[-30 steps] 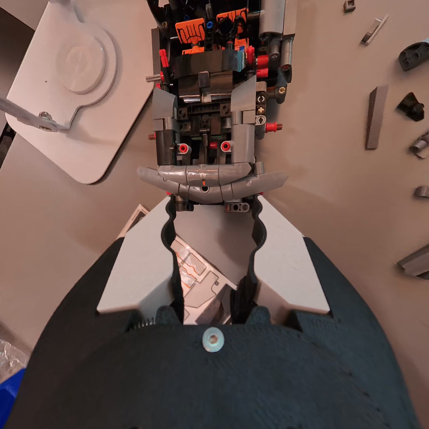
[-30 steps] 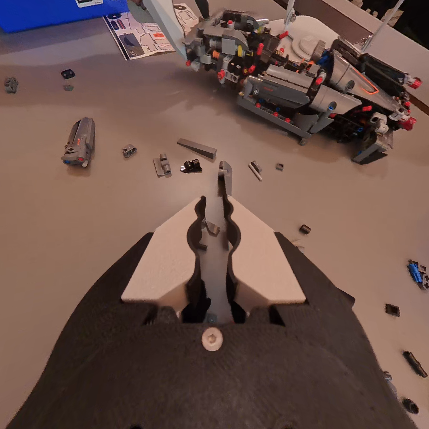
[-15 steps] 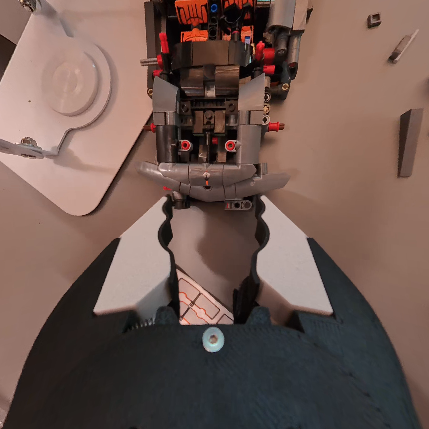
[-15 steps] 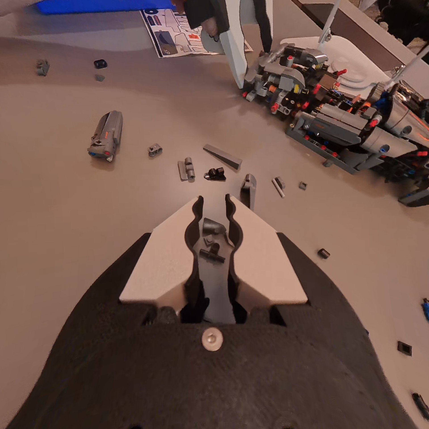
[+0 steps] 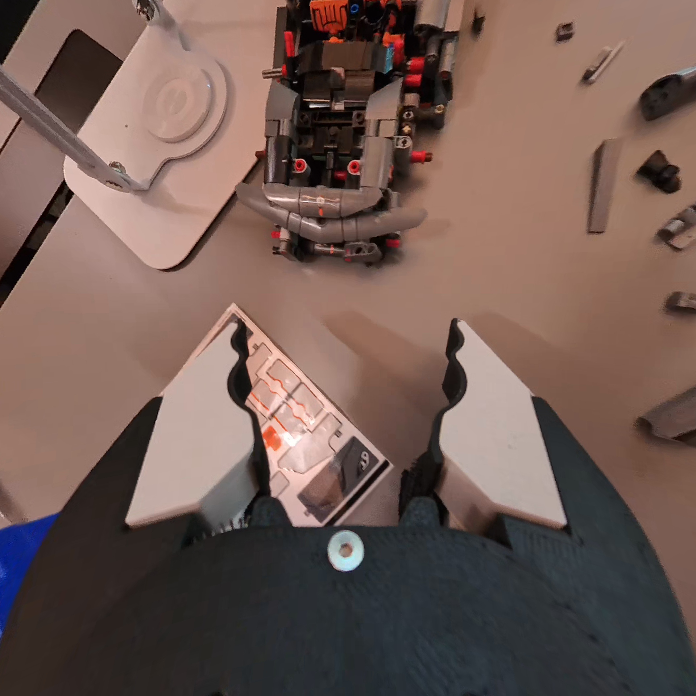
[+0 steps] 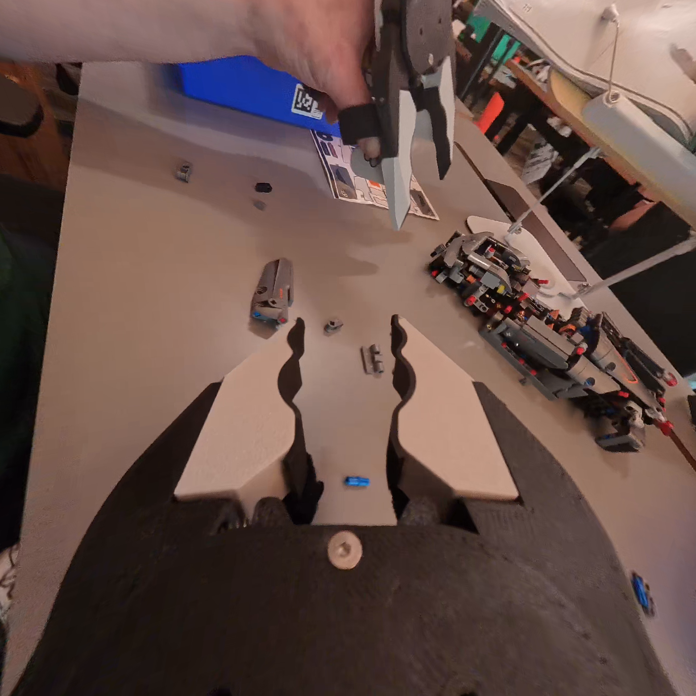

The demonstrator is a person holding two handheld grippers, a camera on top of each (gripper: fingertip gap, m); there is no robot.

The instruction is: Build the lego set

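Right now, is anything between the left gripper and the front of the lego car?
Nothing visible. The left gripper is open above a sticker sheet, and only bare table lies between its fingertips and the lego car.

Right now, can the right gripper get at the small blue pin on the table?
Probably yes: the right gripper is open and empty, and the blue pin lies alone on the bare table, nothing covering it.
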